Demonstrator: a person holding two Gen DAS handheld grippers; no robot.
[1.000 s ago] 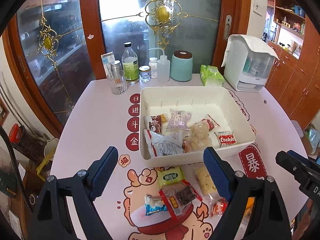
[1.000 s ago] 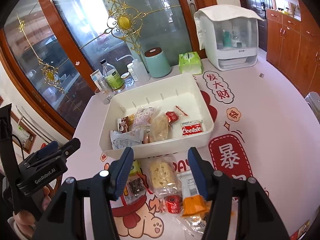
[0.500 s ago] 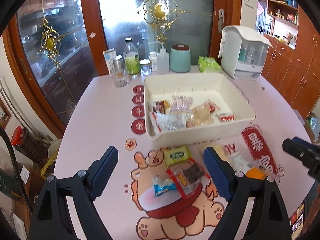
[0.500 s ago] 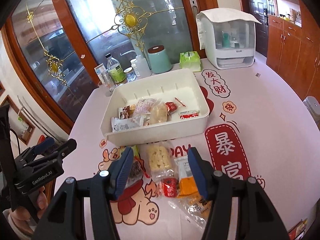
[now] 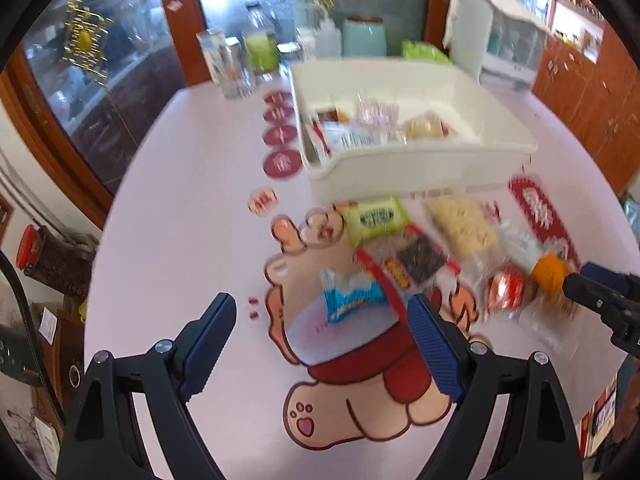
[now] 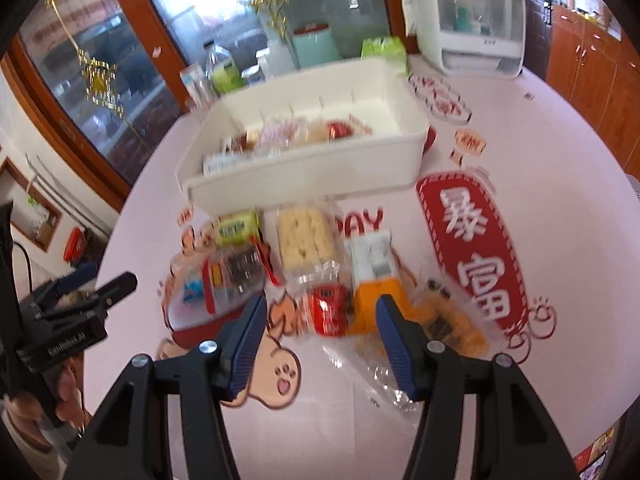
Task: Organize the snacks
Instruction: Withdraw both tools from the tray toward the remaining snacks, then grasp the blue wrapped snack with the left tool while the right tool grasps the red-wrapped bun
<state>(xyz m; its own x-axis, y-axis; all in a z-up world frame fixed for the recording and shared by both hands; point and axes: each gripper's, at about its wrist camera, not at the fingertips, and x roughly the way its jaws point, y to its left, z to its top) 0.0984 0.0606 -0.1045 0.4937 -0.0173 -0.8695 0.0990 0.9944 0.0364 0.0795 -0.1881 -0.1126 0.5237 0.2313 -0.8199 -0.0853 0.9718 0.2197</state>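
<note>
A white bin (image 5: 420, 168) (image 6: 312, 176) holds several snack packets. In front of it loose snacks lie on the table: a green packet (image 5: 376, 218) (image 6: 236, 228), a pale cracker pack (image 5: 464, 224) (image 6: 306, 236), a dark bar in a red-edged wrapper (image 5: 416, 260) (image 6: 236, 270), a blue packet (image 5: 350, 294), a red round snack (image 5: 506, 286) (image 6: 328, 308) and an orange packet (image 5: 552, 272) (image 6: 378, 296). My left gripper (image 5: 322, 328) is open just short of the blue packet. My right gripper (image 6: 320, 332) is open just above the red snack and orange packet, holding nothing.
Bottles, a glass (image 5: 236, 76), a teal canister (image 5: 362, 40) and a green tissue pack (image 6: 382, 48) stand behind the bin. A white appliance (image 6: 464, 20) sits at the back right. Wooden cabinets (image 5: 592, 92) line the right. The table edge curves away at left.
Both grippers have sunk toward the table and the loose snacks, so the snacks look larger and nearer. Neither jaw width has changed. Nothing was picked up.
</note>
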